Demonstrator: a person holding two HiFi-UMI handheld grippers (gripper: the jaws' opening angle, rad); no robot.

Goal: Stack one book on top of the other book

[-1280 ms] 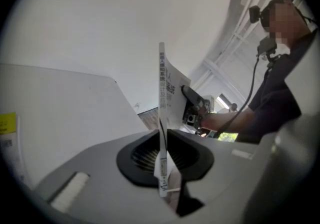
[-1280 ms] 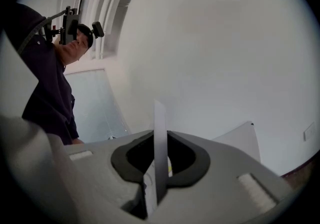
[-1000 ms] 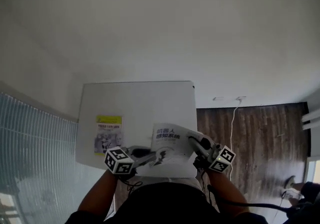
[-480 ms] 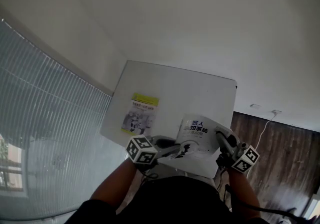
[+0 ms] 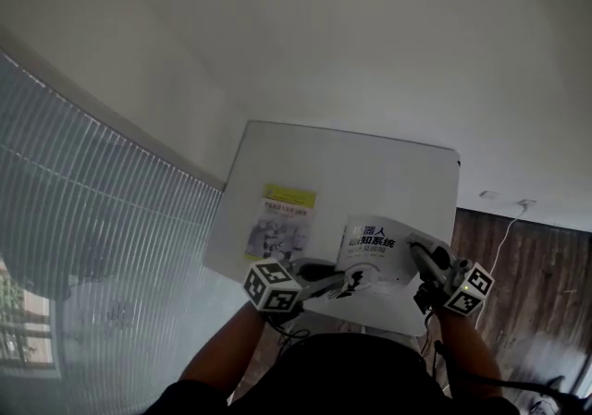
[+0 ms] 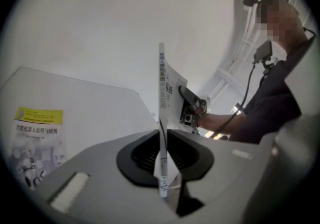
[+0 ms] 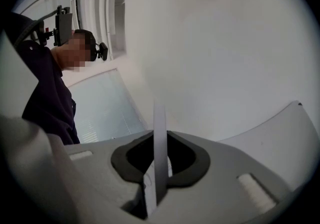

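Observation:
A white book (image 5: 374, 249) with dark print is held above the near right part of the white table (image 5: 370, 173), tilted up. My left gripper (image 5: 339, 286) is shut on its near left edge, and my right gripper (image 5: 419, 257) is shut on its right edge. In the left gripper view the white book (image 6: 161, 99) stands edge-on between the jaws of the left gripper (image 6: 162, 170), with the right gripper (image 6: 192, 106) beyond it. The right gripper (image 7: 157, 170) likewise clamps the white book's edge (image 7: 159, 133). A yellow-topped book (image 5: 286, 225) lies flat to the left, and shows as the yellow-topped book (image 6: 37, 138) at lower left.
The table's far half is bare white. A ribbed glass wall or blind (image 5: 83, 247) runs along the left. Dark wood floor (image 5: 527, 284) lies to the right, with a white cable (image 5: 507, 224) on it. The person's forearms reach in from below.
The head view has swung, so the table now sits further right. The white book, gripped by both grippers, has drawn closer to the yellow-topped book.

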